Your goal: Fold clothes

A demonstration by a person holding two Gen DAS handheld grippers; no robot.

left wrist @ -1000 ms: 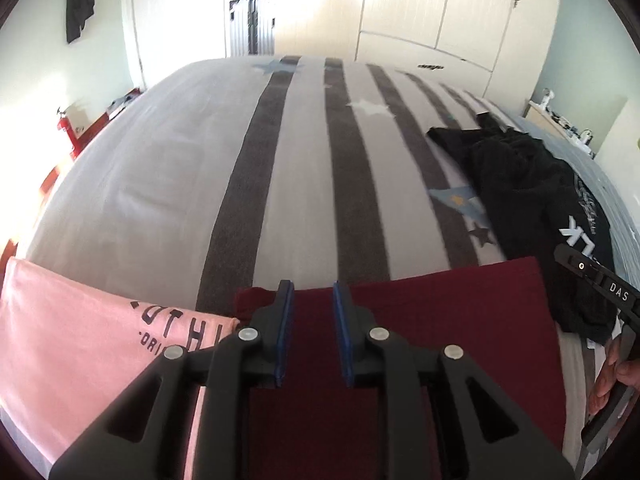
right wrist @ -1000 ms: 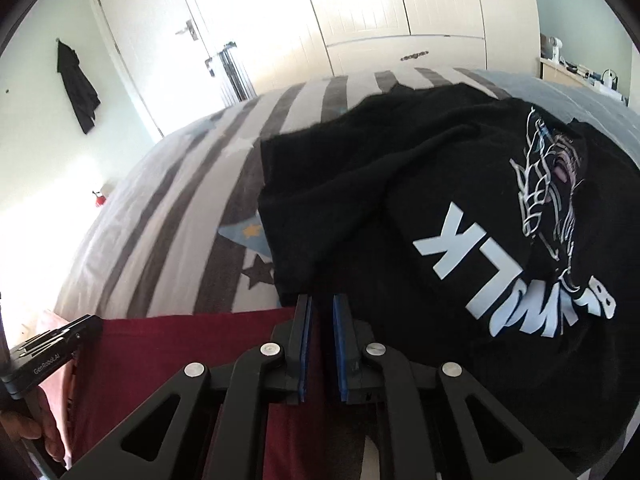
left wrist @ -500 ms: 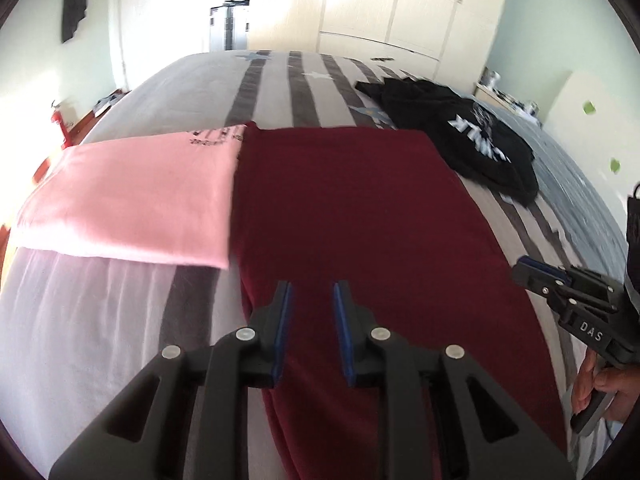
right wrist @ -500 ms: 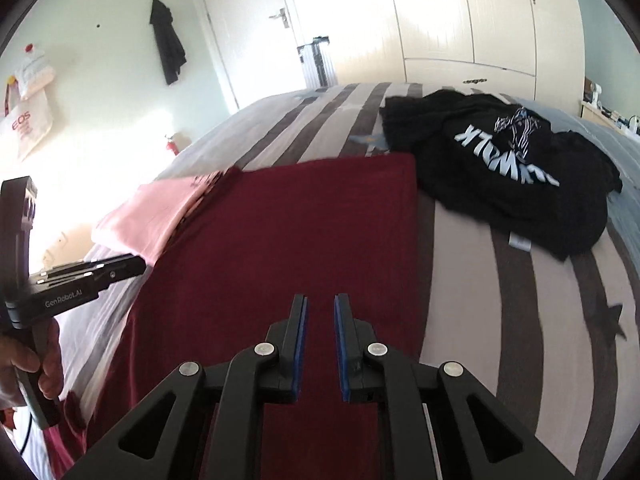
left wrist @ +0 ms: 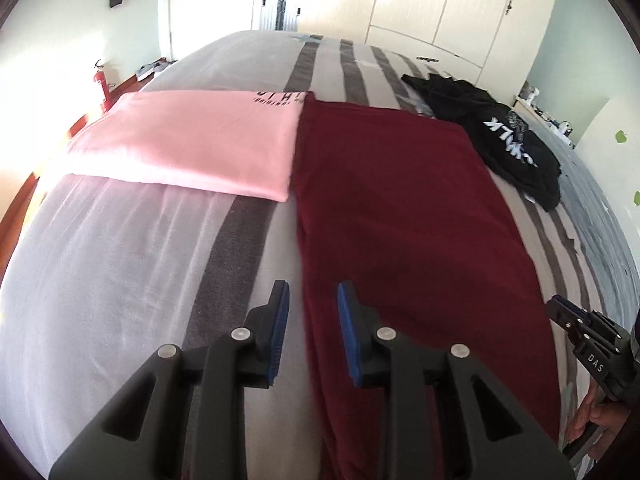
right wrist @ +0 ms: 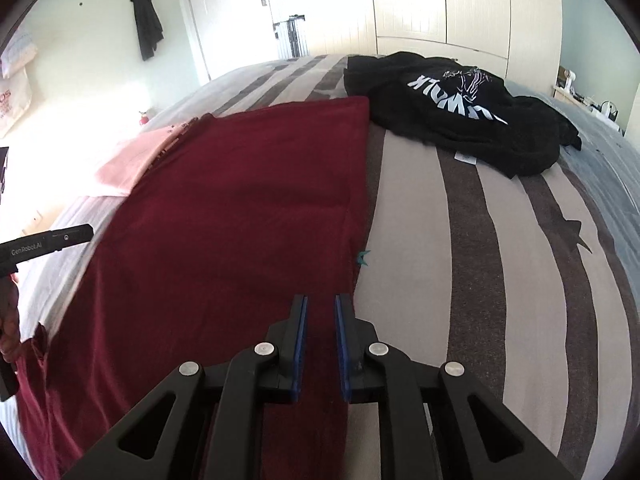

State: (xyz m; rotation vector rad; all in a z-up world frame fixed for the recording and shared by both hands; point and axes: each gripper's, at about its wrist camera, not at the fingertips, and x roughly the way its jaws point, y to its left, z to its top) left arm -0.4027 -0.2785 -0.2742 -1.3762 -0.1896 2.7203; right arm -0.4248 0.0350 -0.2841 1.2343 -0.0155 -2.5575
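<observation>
A dark red garment (left wrist: 404,216) lies spread flat lengthwise on the striped bed; it also shows in the right wrist view (right wrist: 224,240). My left gripper (left wrist: 310,304) is open and empty above its near left edge. My right gripper (right wrist: 321,312) is open a little and empty above its near right edge. A folded pink shirt (left wrist: 188,140) lies beside the red garment on the left, also in the right wrist view (right wrist: 132,152). A crumpled black printed shirt (right wrist: 460,116) lies at the far right, also in the left wrist view (left wrist: 504,144).
The bed (left wrist: 120,264) has grey and white stripes. White wardrobes (right wrist: 440,4) and a door (right wrist: 236,12) stand behind it. A red extinguisher (left wrist: 100,84) stands on the floor at the left. A side shelf (right wrist: 588,100) with small items stands at the right.
Both grippers have pulled back from the far edge of the red garment to its near end. The red garment now lies stretched out full length. The left gripper's jaws stand wider apart.
</observation>
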